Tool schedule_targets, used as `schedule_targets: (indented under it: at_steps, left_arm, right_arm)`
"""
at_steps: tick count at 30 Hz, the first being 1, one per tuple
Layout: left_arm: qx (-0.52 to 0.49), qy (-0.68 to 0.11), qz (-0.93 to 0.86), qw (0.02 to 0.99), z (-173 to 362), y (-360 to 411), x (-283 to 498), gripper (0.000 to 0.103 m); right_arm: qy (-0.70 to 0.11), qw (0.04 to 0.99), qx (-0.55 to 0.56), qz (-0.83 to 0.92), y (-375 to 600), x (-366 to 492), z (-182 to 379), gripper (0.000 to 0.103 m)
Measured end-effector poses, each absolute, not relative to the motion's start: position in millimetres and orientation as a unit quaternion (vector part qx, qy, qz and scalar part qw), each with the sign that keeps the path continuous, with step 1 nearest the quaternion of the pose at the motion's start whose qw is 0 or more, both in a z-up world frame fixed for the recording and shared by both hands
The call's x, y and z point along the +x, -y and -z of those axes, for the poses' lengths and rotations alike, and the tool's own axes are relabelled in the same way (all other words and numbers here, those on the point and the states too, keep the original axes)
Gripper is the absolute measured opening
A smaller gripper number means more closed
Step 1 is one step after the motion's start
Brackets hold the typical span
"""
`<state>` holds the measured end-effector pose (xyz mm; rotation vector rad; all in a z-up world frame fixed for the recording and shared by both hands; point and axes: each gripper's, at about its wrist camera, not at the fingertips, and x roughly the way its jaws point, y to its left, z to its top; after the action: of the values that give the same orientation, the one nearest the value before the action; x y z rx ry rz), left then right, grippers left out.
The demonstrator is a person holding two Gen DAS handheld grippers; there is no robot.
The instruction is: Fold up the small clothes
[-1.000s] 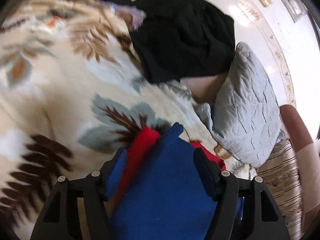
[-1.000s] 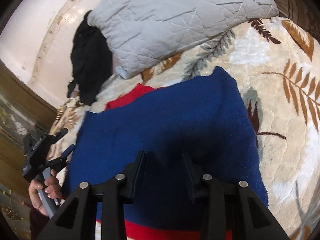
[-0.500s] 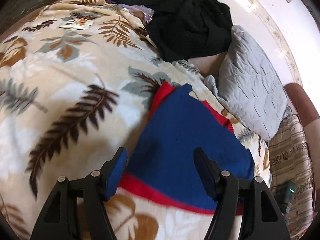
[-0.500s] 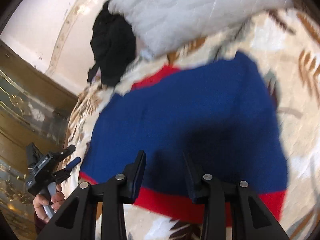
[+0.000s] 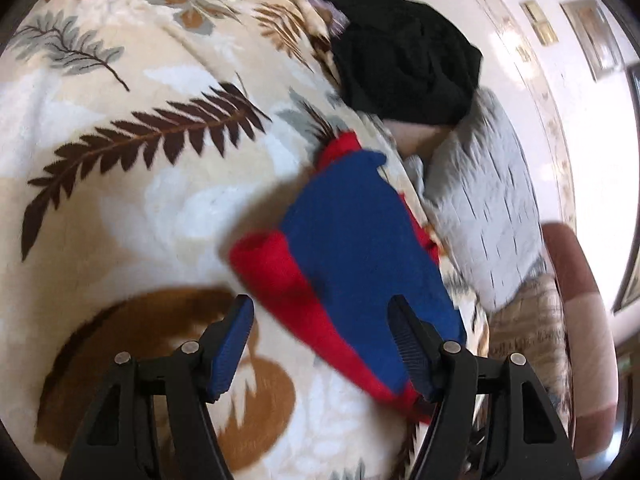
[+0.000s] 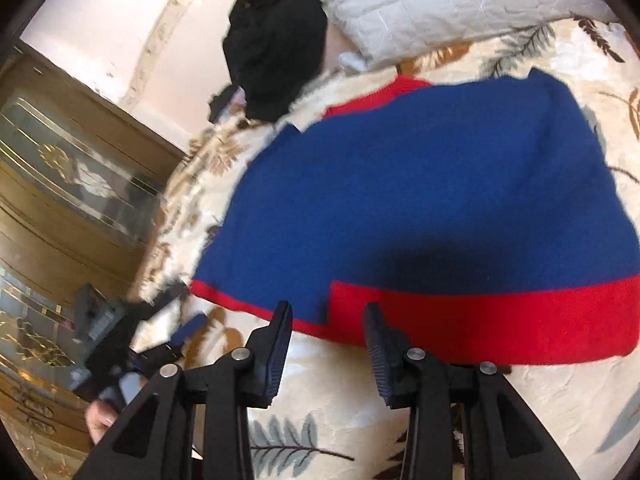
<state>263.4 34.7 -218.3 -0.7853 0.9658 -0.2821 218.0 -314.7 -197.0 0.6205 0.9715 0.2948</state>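
A small blue knit garment with a red hem (image 5: 360, 248) lies flat on a leaf-patterned blanket (image 5: 132, 208). In the right wrist view it (image 6: 440, 184) fills the middle, red band nearest me. My left gripper (image 5: 322, 312) is open and empty, just above the garment's near red edge. My right gripper (image 6: 326, 316) is open and empty, its fingertips hovering over the red hem. The left gripper, held by a hand, also shows at the garment's left side in the right wrist view (image 6: 176, 332).
A grey quilted pillow (image 5: 484, 208) lies beyond the garment, also in the right wrist view (image 6: 440, 0). A heap of black clothing (image 5: 404, 56) sits at the bed's far end. A wooden glass-front cabinet (image 6: 60, 184) stands beside the bed. A striped cushion (image 5: 528, 320) lies at right.
Both grippers have pulled back from the garment toward its red hem. The left gripper, which had the fabric between its fingers a second ago, is now clear of it.
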Motion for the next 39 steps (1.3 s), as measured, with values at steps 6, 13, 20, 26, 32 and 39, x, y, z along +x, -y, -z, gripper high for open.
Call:
schedule_targets:
  at_steps: [6,13,20,26,32,39]
  left_arm:
    - [-0.408,-0.442,0.119,0.79,235.7,-34.7,277.3,0.066]
    - [-0.409,-0.44,0.13,0.789,237.4,-26.0,278.9,0.043]
    - [-0.421,-0.438,0.134,0.783,239.6,-19.3,282.5,0.057]
    - [-0.425,-0.429,0.126,0.787,242.1,-20.7,285.0,0.024]
    - [-0.412,-0.43,0.142,0.79,239.6,-18.4,291.1,0.027]
    - [-0.378,-0.404,0.154,0.819,218.3,-14.9,282.3,0.011]
  right_arm:
    - [-0.485,0.799,0.33,-0.131,320.9,224.2,218.8,0.041]
    - [-0.447,0.751,0.466,-0.137,372.8,179.9,221.3,0.063]
    - [-0.42,0.712,0.56,-0.052,414.8,129.2,250.9,0.065]
    - [-0.353,0.725,0.592,-0.007,429.7,141.5,263.9,0.064]
    - [-0.299,0.739,0.603,0.027,428.8,170.1,269.6,0.064]
    - [-0.289,0.767,0.571,0.044,427.9,172.5,264.5,0.021]
